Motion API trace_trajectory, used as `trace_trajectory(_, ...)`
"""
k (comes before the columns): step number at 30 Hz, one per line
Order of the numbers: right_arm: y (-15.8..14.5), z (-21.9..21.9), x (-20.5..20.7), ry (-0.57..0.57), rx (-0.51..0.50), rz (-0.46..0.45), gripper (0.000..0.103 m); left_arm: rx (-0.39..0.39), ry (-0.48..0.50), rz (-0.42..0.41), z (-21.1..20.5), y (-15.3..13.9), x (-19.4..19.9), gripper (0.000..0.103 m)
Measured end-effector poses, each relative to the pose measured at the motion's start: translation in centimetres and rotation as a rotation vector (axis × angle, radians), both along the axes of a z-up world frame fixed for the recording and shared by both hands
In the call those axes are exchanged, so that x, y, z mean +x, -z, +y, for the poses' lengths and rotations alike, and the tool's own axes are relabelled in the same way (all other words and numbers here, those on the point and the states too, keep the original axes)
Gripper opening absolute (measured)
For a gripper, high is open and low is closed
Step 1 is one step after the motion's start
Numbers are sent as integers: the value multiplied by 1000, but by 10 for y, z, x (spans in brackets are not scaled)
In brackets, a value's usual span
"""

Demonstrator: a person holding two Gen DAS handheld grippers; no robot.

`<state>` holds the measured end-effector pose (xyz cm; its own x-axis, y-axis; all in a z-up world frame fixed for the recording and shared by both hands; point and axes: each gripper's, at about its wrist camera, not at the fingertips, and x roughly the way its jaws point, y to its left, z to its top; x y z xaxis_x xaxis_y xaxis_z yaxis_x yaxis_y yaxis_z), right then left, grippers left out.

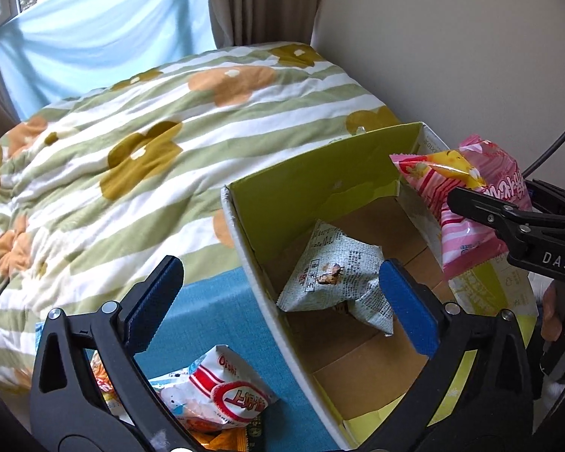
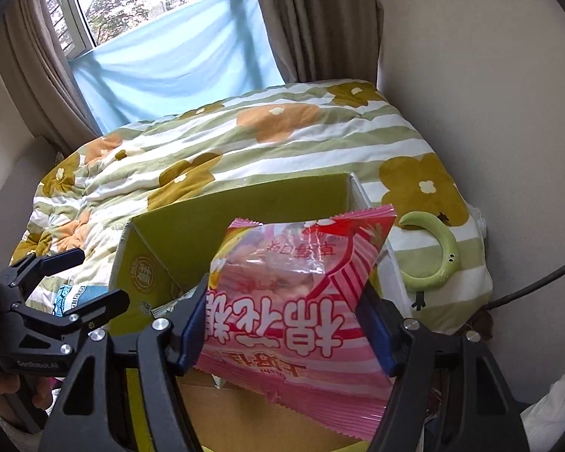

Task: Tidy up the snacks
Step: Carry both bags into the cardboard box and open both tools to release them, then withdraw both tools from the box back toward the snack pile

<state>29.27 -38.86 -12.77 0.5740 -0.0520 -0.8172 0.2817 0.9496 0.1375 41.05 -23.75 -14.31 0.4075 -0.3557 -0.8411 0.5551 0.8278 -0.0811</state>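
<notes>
Blue pads on the right gripper (image 2: 286, 329) clamp a pink snack bag (image 2: 301, 301) by its two side edges; the bag stands up ahead of the fingers, over the open cardboard box (image 2: 192, 226) with the yellow-green inner walls. Off to that gripper's left the left gripper (image 1: 278, 293) hangs with its jaws spread wide and nothing between the pads, one finger (image 1: 406, 301) over the box and the other outside its near wall. Just beyond its fingertips a newsprint-patterned packet (image 1: 331, 275) lies on the brown box floor. Below and behind its outer finger, a white and red Oishi bag (image 1: 222, 388) rests on a teal cloth (image 1: 214, 301) among other wrappers. Past the box spreads a quilt (image 1: 132, 132) striped green and white with orange and mustard flowers. To the right gripper's far right a green ring-shaped toy (image 2: 437, 248) lies on the quilt.
</notes>
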Motion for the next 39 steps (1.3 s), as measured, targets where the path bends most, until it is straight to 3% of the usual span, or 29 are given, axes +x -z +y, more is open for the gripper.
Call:
trace_trajectory(3, 3, 6, 18, -35, -16, 7, 68, 7, -5, -17, 6, -3, -1, 103)
trace_trajectory(4, 5, 6, 23, -40, -15, 7, 73, 12, -6, -23, 6, -4, -1, 103)
trace_trajectory(6, 8, 4, 28, -39, -10, -9, 99, 18, -8, -31, 9, -5, -3, 103)
trace_trajectory(7, 7, 3, 29, -36, -11, -23, 103, 19, -8, -33, 10, -5, -5, 103)
trace_trajectory(15, 2, 9, 8, -36, -46, -39, 103, 16, -15, -29, 21, -6, -21, 103)
trace_trajectory(22, -32, 19, -21, -44, -70, -84, 103, -11, -54, -90, 37, -46, -54, 103)
trace_trajectory(32, -95, 49, -104, -68, -76, -167, 103, -57, -145, -197, 90, -112, -150, 103)
trace_trajectory(39, -110, 80, -160, -136, -47, -208, 103, -63, -280, -223, 154, -133, -224, 103)
